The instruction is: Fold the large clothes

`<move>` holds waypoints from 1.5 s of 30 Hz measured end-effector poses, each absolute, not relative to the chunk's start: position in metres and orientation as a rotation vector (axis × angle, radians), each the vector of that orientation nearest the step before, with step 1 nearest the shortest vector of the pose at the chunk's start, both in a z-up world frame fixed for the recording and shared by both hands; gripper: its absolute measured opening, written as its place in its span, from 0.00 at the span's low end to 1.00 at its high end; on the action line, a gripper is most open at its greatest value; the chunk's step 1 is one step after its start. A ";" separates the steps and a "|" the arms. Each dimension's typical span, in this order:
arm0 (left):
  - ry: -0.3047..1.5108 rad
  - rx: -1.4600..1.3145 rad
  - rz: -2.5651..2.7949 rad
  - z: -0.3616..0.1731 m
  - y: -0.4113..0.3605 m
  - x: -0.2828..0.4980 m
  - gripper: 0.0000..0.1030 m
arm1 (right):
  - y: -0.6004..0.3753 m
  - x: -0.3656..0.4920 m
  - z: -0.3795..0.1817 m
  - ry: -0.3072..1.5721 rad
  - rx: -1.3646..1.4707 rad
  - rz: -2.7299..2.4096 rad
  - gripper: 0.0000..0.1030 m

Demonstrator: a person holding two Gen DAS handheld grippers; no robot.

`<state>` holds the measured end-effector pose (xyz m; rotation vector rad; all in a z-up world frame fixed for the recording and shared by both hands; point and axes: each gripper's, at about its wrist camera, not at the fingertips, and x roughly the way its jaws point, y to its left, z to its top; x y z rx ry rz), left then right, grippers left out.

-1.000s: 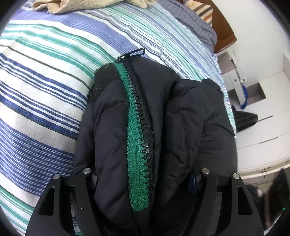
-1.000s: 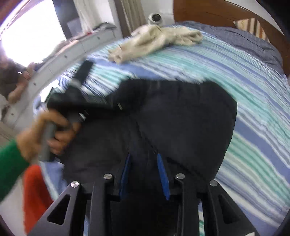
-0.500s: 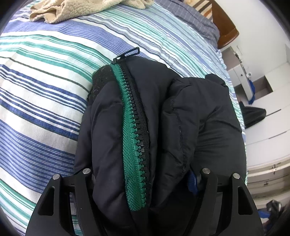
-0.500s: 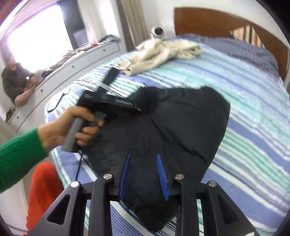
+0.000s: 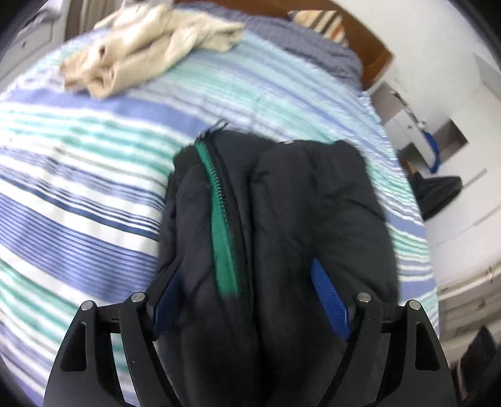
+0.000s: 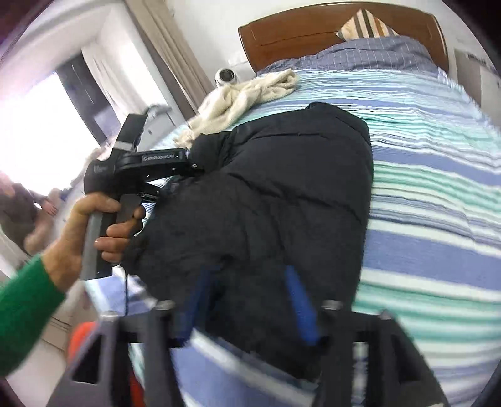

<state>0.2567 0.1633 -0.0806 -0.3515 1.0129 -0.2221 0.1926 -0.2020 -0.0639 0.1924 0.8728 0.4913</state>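
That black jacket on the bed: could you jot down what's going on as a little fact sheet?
item: black jacket, padded, with a green zipper
state: bundled into a thick fold
resting on: striped bedspread
left tongs: closed on the jacket's zipper side
right tongs: closed on its near edge
also on bed: cream garment, crumpled near the headboard

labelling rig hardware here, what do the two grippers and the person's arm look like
The left gripper and right gripper have black cut-out frames, silver pivot screws and blue finger pads. From the right wrist view, the left one has a grey handle, white lettering and a thin black cable. The hand is bare, its sleeve green.
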 end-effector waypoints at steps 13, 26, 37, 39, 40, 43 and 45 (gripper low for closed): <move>0.944 -0.348 -0.238 -0.067 0.228 0.161 1.00 | -0.311 0.130 -0.079 0.868 0.316 0.211 0.73; 1.070 -0.768 -0.483 -0.155 0.237 0.227 0.99 | -0.282 0.180 -0.076 0.845 0.553 0.491 0.73; 1.176 -0.710 -0.575 -0.182 0.189 0.269 1.00 | -0.267 0.269 -0.144 1.009 0.695 0.636 0.74; 1.190 -0.698 -0.568 -0.183 0.185 0.271 1.00 | -0.260 0.282 -0.156 1.012 0.688 0.658 0.83; 1.196 -0.683 -0.563 -0.183 0.183 0.272 1.00 | -0.257 0.288 -0.161 1.016 0.696 0.673 0.84; 1.224 -0.623 -0.531 -0.185 0.170 0.279 1.00 | -0.245 0.307 -0.174 1.034 0.751 0.686 0.92; 1.233 -0.623 -0.503 -0.185 0.164 0.281 0.98 | -0.233 0.317 -0.175 1.049 0.749 0.666 0.93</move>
